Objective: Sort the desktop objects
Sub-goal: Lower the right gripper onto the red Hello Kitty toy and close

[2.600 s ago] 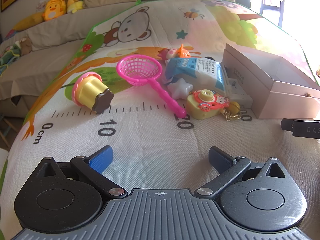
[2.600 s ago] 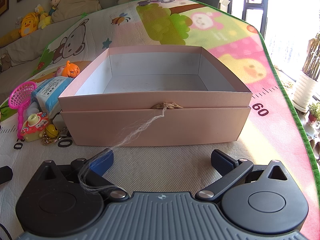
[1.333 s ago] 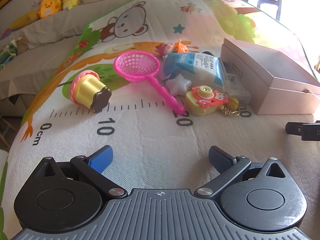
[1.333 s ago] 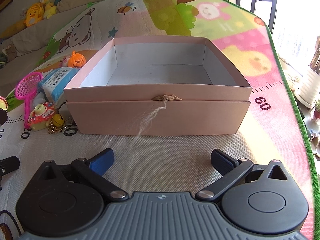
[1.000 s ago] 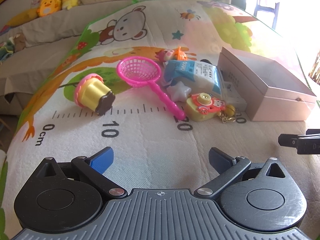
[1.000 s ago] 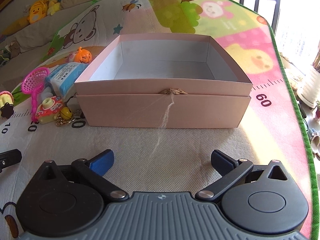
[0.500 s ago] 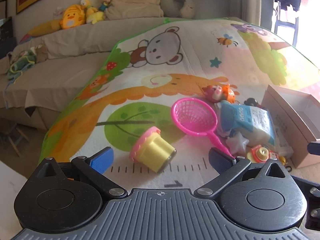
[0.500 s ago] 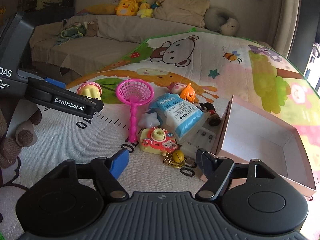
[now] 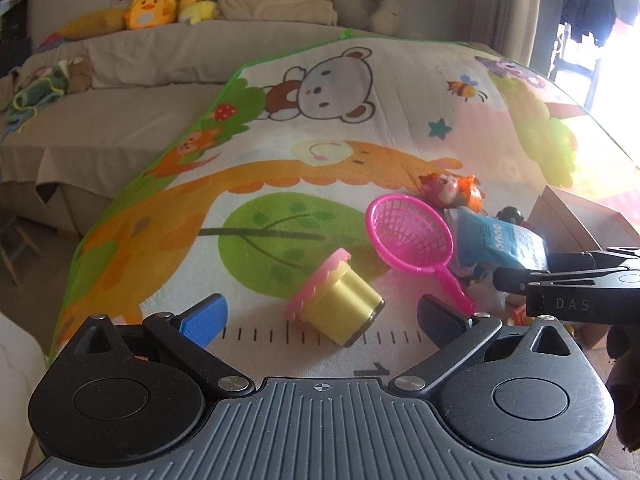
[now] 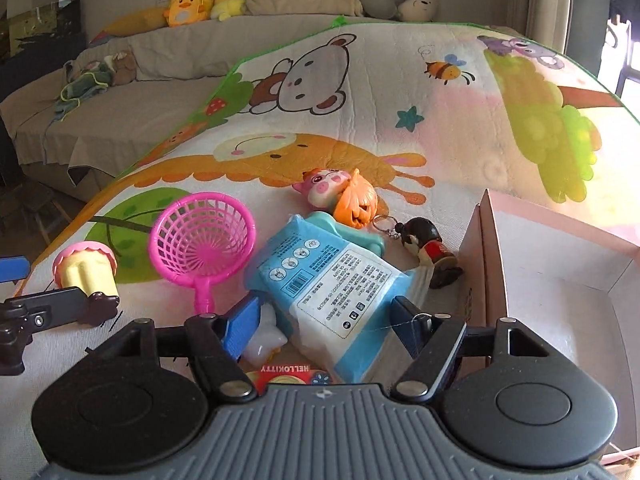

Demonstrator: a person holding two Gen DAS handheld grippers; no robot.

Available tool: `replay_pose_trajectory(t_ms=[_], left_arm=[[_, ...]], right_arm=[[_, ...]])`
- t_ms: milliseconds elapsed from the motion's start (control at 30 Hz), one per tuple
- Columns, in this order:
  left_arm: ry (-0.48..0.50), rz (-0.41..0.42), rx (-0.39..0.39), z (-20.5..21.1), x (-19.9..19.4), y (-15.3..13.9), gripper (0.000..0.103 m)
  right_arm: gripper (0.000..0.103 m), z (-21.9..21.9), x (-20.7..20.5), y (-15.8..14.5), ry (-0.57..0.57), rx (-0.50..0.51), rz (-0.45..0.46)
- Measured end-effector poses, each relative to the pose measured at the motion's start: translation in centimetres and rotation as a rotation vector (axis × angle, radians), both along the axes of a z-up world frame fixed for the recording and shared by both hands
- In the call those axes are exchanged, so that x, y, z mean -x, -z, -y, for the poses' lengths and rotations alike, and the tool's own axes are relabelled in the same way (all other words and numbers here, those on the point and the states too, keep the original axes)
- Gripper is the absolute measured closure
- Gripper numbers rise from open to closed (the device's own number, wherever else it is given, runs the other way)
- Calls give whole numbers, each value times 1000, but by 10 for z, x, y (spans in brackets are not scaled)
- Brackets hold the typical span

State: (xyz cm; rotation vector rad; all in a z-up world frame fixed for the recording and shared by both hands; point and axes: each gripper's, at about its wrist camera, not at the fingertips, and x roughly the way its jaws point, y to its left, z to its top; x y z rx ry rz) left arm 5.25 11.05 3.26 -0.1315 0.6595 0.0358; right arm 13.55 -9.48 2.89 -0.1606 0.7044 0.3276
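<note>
My left gripper (image 9: 320, 314) is open, and the yellow toy cup with a pink frill (image 9: 334, 310) lies on its side between its fingers. My right gripper (image 10: 326, 322) is open and straddles the near end of the blue-and-white tissue pack (image 10: 328, 284). A pink toy net (image 10: 202, 240) lies between the cup (image 10: 86, 272) and the pack. A white star (image 10: 262, 344) and a red Hello Kitty toy (image 10: 286, 374) sit under the right gripper. The open pink box (image 10: 560, 280) is at the right.
An orange pumpkin figure (image 10: 356, 200) with a pink cat toy (image 10: 324, 188) and a small black doll keychain (image 10: 430, 252) lie beyond the pack. All rest on a cartoon play mat (image 9: 320, 128). A sofa with plush toys (image 9: 152, 0) stands behind.
Both grippers swung left and forward over the toys. The left one closed in on the yellow cup; the right one left the pink box and came down over the tissue pack.
</note>
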Motion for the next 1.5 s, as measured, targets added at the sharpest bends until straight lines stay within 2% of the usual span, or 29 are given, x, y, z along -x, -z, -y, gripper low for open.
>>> replay_pose_trajectory(t_ms=[67, 133, 200, 300, 467, 667, 900, 1000, 1133, 1200, 1433, 1500], left_arm=[[21, -5, -2, 5, -2, 2, 0], [46, -11, 11, 10, -4, 3, 0], [74, -16, 22, 16, -6, 4, 0], [107, -20, 18, 27, -9, 5, 0], [176, -33, 35, 43, -12, 8, 0], [294, -62, 78, 64, 0, 14, 0], [417, -84, 125, 85, 26, 17, 0], [392, -69, 103, 91, 37, 16, 0], [276, -11, -48, 98, 45, 14, 0], [239, -6, -97, 98, 45, 14, 0], [187, -6, -80, 92, 46, 10, 1], [182, -8, -82, 93, 46, 9, 11]], right_arm=[[37, 3, 5, 1, -17, -16, -13], [51, 7, 13, 4, -29, -9, -39], [57, 13, 21, 5, -46, -25, -56], [59, 23, 38, 4, -67, -50, -88], [59, 44, 70, 5, -75, -85, -119], [57, 65, 96, 1, -32, -21, -52], [39, 88, 105, 3, 38, 6, -18], [37, 92, 106, 4, 55, 10, -8], [35, 94, 108, 3, 69, 8, -2], [34, 94, 109, 4, 70, 8, -2], [32, 98, 117, 1, 75, -5, 29], [31, 100, 119, 0, 73, -11, 37]])
